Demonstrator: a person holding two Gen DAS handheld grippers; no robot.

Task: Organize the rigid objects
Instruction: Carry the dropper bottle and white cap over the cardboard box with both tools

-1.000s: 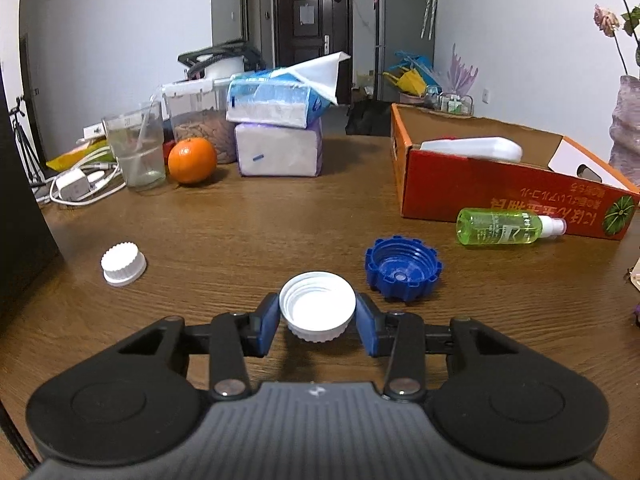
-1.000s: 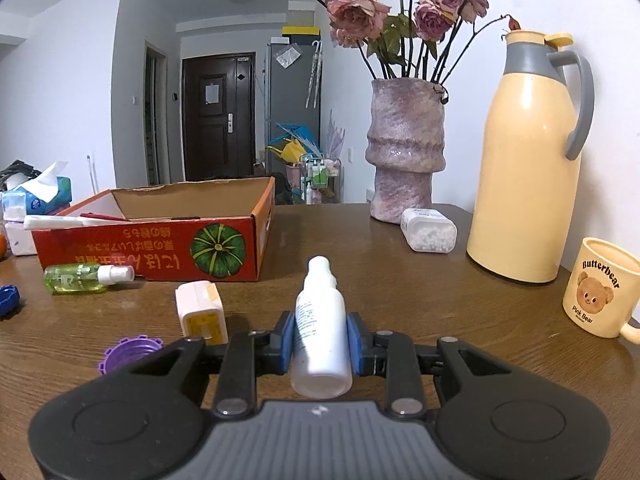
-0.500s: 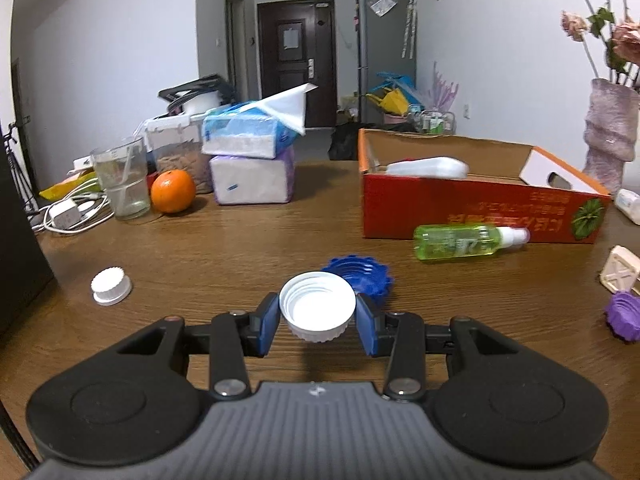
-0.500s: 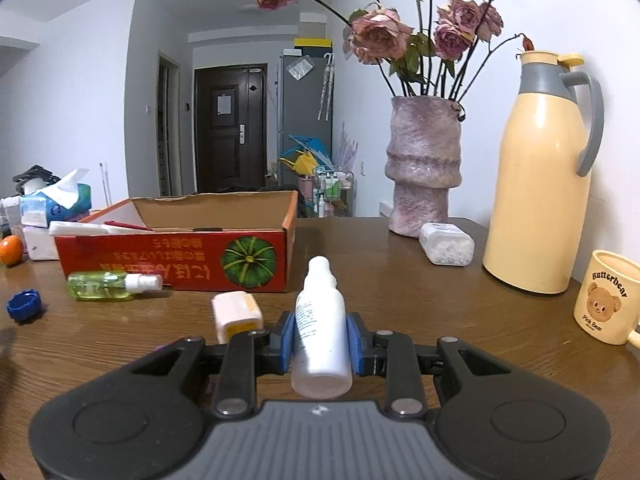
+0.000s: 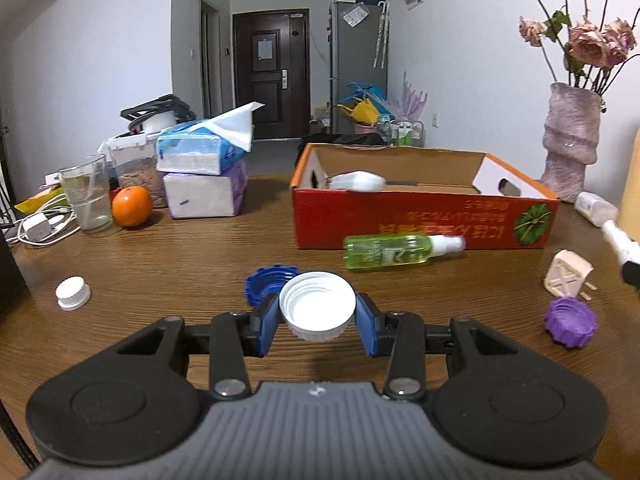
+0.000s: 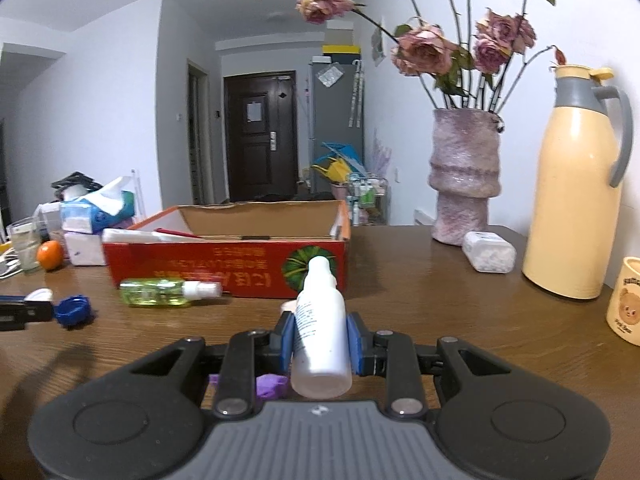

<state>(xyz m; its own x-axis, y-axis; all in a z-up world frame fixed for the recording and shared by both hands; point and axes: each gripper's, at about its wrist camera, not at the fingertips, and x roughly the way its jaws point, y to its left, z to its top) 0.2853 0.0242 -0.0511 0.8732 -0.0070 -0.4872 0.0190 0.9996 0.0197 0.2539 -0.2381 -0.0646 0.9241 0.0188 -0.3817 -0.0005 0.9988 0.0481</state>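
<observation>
Left gripper fingers pinch white cap; right gripper fingers pinch white bottle, seemingly above table.

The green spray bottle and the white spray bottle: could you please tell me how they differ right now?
The green spray bottle lies on its side on the table before the red box; the white spray bottle is clamped in the right gripper, off the table. The green one is see-through, the white one opaque. Both have white nozzles.

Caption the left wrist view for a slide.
Left gripper holds a white cap above the table, facing the red box.
</observation>
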